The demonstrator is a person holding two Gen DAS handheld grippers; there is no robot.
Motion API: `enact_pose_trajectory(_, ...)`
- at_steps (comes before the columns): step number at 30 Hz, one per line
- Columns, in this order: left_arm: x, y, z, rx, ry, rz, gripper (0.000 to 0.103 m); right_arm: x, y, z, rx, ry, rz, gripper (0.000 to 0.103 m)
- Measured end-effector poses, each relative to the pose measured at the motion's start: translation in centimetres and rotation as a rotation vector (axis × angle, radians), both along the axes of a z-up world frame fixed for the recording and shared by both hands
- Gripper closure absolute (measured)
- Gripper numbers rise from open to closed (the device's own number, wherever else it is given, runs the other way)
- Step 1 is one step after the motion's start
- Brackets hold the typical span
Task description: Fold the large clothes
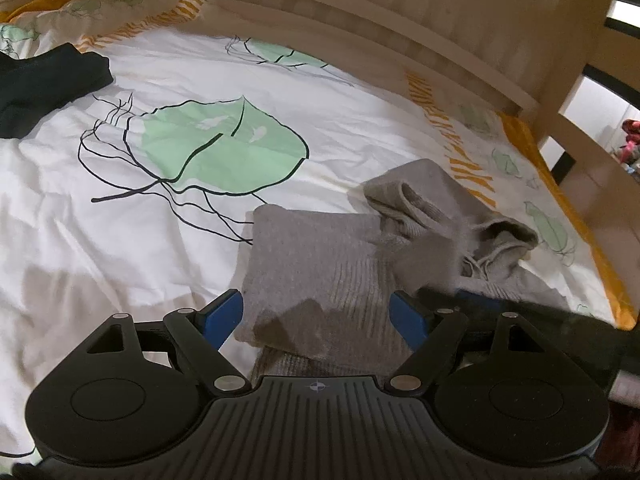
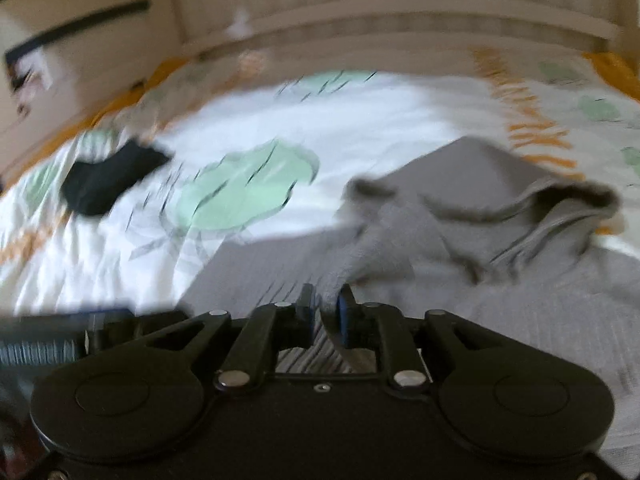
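Lying on the bed's leaf-print duvet (image 1: 120, 240), the grey knit hoodie (image 1: 320, 256) is partly folded, its hood (image 2: 560, 208) bunched at the end nearest the wooden bed rail (image 1: 400, 40). The left gripper (image 1: 320, 314) hangs over the hoodie's folded near corner, jaws spread wide and gripping nothing. The right gripper (image 2: 326, 312) is low over the hoodie's middle; its jaws stand narrowly apart with a ridge of knit between them, though the blur hides whether the pads press on it. The hoodie looks soft, thick and floppy, light enough but prone to sag and slide off its own folds, so a pinch on a doubled edge or ribbed hem should hold better than one loose layer. A dark garment (image 1: 40, 84) lies well apart from the hoodie.
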State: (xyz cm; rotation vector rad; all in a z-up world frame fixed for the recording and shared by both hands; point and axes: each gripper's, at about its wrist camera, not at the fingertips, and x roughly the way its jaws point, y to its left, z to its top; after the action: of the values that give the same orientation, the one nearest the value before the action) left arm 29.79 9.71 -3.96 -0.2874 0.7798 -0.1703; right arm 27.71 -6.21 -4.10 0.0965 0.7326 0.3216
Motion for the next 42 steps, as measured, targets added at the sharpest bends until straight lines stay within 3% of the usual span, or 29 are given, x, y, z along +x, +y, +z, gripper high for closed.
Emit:
enact_pose_trajectory(2,0.0,0.1,-0.1,-0.016,0.005,0.005,0.023,-0.6,0.0,-0.4,0.001,0.008,0.041,0.043)
enact_pose_trajectory(3,0.1,0.1,-0.2,-0.019,0.010,0.003,0.024,-0.9,-0.3,-0.3,0.000,0.006,0.043,0.040)
enact_pose_trajectory(11,0.1,-0.9,-0.9,0.007,0.007,-0.027,0.024,-2.4,-7.1,1.8,0.036,0.001,-0.031,0.030)
enact_pose_trajectory(20,0.0,-2.4,-1.4,0.031,-0.041,-0.086,0.024,-6.5,-16.6,0.7,-0.120,-0.003,-0.191,0.014)
enact_pose_trajectory(23,0.1,-3.3,-1.0,0.069,-0.057,-0.116,0.024,-7.5,-18.5,-0.5,-0.148,-0.010,-0.228,0.014)
enact_pose_trajectory(29,1.4,-4.4,-1.1,0.116,-0.052,-0.173,0.024,-7.0,-21.9,-2.1,-0.050,0.085,-0.349,0.014)
enact_pose_trajectory(34,3.2,-4.4,-2.9,0.027,0.009,-0.199,0.025,-5.8,-22.8,-0.5,0.039,0.103,-0.397,0.014)
enact_pose_trajectory(37,3.8,-4.4,-3.5,-0.007,0.020,-0.214,0.026,-5.8,-22.7,-0.4,-0.041,0.067,-0.430,0.014)
enact_pose_trajectory(39,4.0,-4.4,-3.5,-0.019,0.020,-0.219,0.032,-5.7,-23.3,-0.4,-0.078,0.058,-0.468,0.014)
enact_pose_trajectory(42,4.3,-4.3,-3.2,-0.048,0.008,-0.192,0.063,-5.8,-25.3,-0.5,-0.017,0.070,-0.546,0.014)
